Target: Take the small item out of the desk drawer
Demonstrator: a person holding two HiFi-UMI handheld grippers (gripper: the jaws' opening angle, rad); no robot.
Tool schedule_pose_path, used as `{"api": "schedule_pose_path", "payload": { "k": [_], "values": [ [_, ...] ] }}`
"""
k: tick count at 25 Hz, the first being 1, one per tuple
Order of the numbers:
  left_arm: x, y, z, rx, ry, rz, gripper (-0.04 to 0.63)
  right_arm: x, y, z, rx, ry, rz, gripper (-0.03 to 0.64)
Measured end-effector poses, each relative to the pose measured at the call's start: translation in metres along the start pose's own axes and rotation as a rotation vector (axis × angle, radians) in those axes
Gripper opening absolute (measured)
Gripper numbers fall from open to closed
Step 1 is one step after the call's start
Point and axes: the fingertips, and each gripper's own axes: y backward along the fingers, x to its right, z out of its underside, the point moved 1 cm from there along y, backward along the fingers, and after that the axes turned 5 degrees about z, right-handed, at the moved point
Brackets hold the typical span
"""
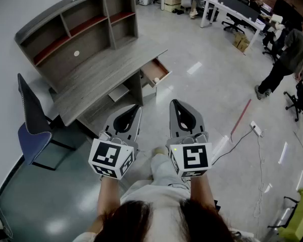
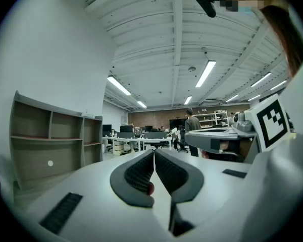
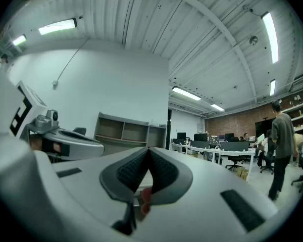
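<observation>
I hold my left gripper (image 1: 137, 108) and right gripper (image 1: 174, 104) level side by side, both with jaws pressed together and nothing between them. Their cubes (image 1: 111, 157) carry black-and-white square markers, the only print I can make out. Ahead, well apart from both grippers, the grey desk (image 1: 103, 72) stands with its drawer (image 1: 162, 70) pulled open. The small item (image 1: 157, 79) lies inside it as a speck too small to identify. A blue chair (image 1: 32, 127) sits left of the desk.
</observation>
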Motion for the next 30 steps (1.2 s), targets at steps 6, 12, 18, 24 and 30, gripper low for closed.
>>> {"api": "schedule_pose_path", "payload": {
  "k": [6, 12, 18, 24, 30],
  "values": [
    [-0.007, -0.01, -0.001, 0.0, 0.004, 0.007, 0.023, 0.003, -0.012, 0.002, -0.001, -0.008, 0.002, 0.026],
    [-0.022, -0.031, 0.004, -0.014, 0.015, 0.009, 0.023, 0.012, -0.032, 0.009, -0.008, -0.022, 0.0, 0.026],
    [-0.043, -0.064, 0.007, -0.02, 0.037, 0.022, 0.023, 0.022, -0.063, 0.016, -0.009, -0.016, -0.011, 0.027],
    [-0.069, -0.107, 0.008, -0.028, 0.041, 0.024, 0.023, 0.046, -0.105, 0.03, -0.027, -0.015, -0.004, 0.027],
    [-0.089, -0.154, 0.008, -0.043, 0.049, 0.007, 0.023, 0.075, -0.144, 0.043, -0.058, -0.007, -0.015, 0.027]
  ]
}}
